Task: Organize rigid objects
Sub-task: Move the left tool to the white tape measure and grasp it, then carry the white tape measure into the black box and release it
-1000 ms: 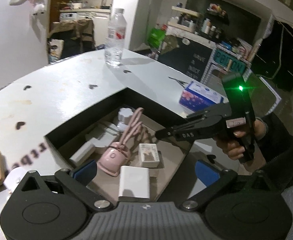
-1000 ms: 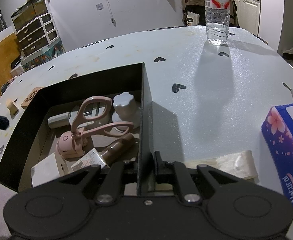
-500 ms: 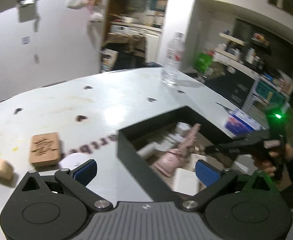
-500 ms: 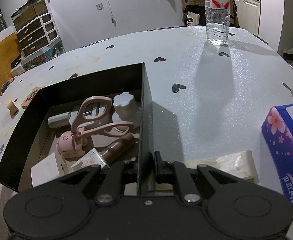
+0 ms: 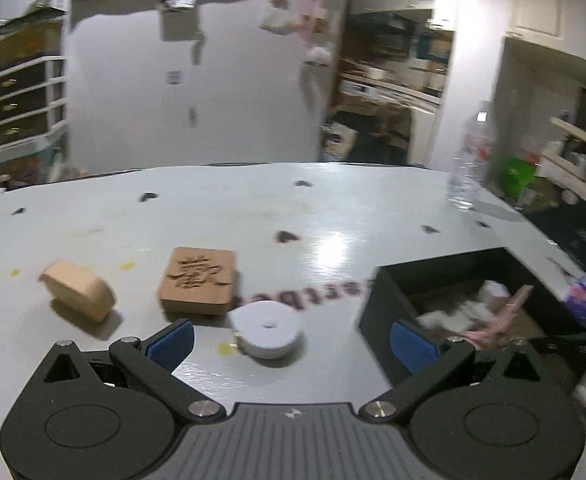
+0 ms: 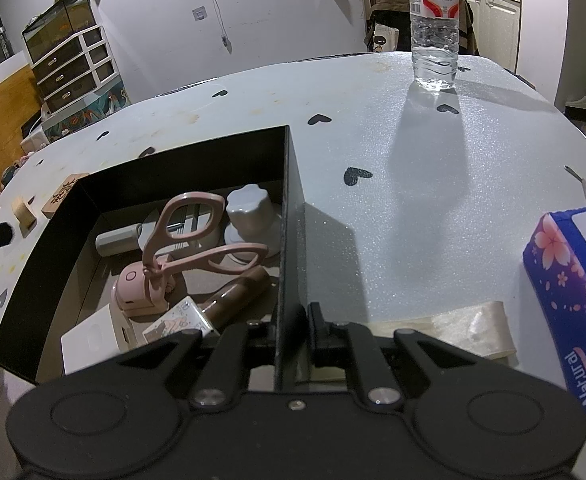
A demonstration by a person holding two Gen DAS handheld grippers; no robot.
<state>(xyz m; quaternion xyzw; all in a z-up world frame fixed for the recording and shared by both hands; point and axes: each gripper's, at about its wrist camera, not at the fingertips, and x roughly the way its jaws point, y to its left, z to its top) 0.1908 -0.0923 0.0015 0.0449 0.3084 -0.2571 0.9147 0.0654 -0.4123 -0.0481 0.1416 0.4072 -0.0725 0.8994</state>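
Between your left tool's (image 5: 292, 344) wide-open, empty jaws, lower centre, the white disc (image 5: 268, 329) is sitting; your right tool (image 6: 297, 316) is clamping the box wall (image 6: 289, 240).

The tissue pack (image 6: 573, 300) at the right edge of the right wrist view reads "Natural" in white up its blue side. The water bottle (image 6: 433, 28) carries a red and white label with Chinese characters too small to read. The wooden block (image 5: 198, 280) bears a carved Chinese character.
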